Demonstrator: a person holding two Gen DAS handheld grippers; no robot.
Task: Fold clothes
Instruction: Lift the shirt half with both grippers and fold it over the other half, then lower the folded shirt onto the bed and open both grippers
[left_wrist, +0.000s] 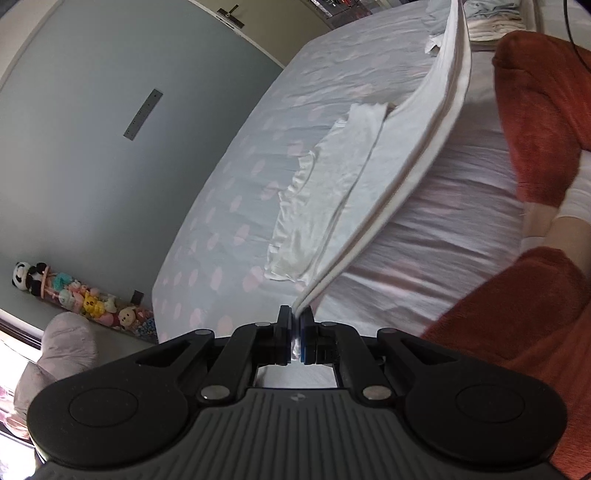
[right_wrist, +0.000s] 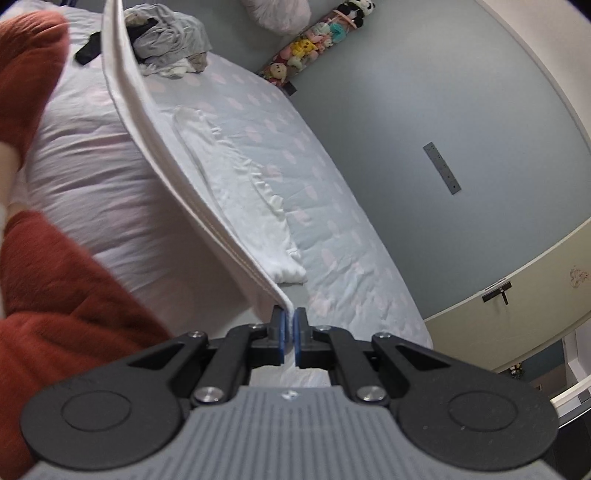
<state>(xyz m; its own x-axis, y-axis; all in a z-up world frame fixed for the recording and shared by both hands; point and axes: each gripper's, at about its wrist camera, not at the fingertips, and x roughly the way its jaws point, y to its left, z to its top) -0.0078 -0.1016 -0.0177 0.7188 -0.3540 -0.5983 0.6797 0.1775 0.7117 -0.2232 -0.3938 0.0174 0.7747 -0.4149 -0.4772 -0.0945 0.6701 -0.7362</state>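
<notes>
The left gripper and the right gripper each pinch a corner of the white garment, its doubled hem taut above the spotted bed sheet and its thin, wrinkled far part resting there; uneven pulling could slip that soft cloth free.

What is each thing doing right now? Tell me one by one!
Left gripper: shut on the white garment's edge.
Right gripper: shut on the same edge's other end.
White garment: edge lifted and stretched between both grippers, the rest lying on the bed.
Bed: sheet wrinkled.
Clothes pile: crumpled, unfolded.
Folded stack: folded, on the bed.
</notes>
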